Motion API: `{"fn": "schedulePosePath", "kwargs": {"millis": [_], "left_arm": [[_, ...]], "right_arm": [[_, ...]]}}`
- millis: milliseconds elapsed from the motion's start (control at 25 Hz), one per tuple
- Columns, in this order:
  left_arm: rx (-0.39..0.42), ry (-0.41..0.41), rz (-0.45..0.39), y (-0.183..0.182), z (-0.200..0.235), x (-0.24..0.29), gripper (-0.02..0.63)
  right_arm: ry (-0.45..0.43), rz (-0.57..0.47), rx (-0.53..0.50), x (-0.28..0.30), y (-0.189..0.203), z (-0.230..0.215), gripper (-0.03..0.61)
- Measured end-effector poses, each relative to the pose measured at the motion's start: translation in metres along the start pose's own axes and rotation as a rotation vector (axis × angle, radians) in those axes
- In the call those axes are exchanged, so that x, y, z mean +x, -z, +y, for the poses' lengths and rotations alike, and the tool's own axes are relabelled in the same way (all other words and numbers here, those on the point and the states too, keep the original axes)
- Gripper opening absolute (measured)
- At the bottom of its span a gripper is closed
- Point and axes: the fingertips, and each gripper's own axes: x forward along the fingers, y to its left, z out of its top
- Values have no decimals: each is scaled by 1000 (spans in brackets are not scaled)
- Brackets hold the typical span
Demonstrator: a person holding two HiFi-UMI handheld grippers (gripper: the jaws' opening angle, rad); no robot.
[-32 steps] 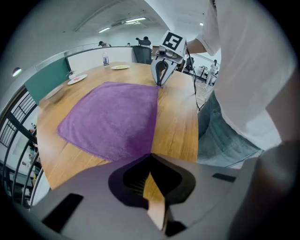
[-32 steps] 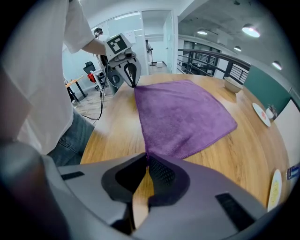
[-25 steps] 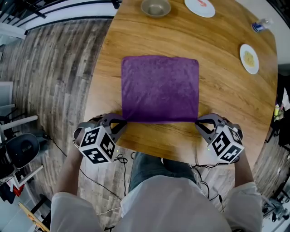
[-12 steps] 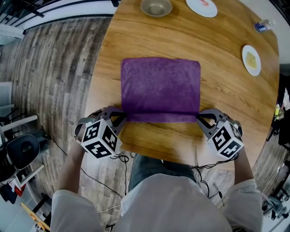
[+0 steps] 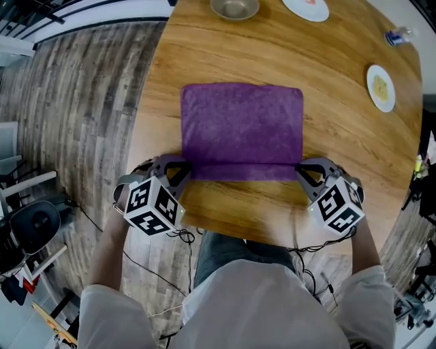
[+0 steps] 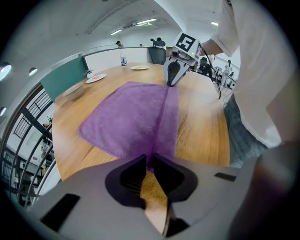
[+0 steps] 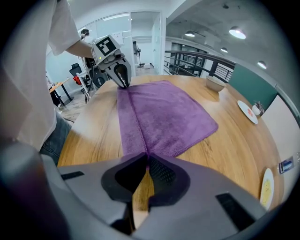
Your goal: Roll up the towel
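Warm wooden table [image 5: 272, 54] fills the view, curving away over a grey plank floor [image 5: 75, 102], with a bowl [image 5: 235, 7] and a white plate [image 5: 380, 87] well apart at the far side. On the middle of it lies the purple towel [image 5: 242, 123], flat and square to the person. Its near edge is turned over onto itself in a narrow band [image 5: 242, 172] that runs from left to right. I judge that band to be the first turn of the roll, so the task has only just begun and most of the cloth lies unrolled beyond it.

The left gripper [image 5: 184, 172] sits at the left end of the band and the right gripper [image 5: 300, 170] at the right end, both pointing steeply down. One at each end makes sense: the fold can travel evenly and parallel to the far edge, so the roll will not skew into a cone. The right tongs are pressed together on the cloth at the fold. The left tongs pinch their corner of the fold too, though they have just been easing open a little, with purple cloth between the tips. That loosening looks like the start of a release, probably to regrip the band for the next turn
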Motion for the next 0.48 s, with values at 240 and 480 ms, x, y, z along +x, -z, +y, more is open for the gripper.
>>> {"fn": "schedulePosePath", "kwargs": {"millis": [240,480], "left_arm": [[-52,-10,-33,2,8,-10,109],[-49,-29,-68,-4,2,-33,138]], "right_arm": [[56,-42,17,-5,-4,-9,59],[129,-76,23,-27,-8,-12,86]]}}
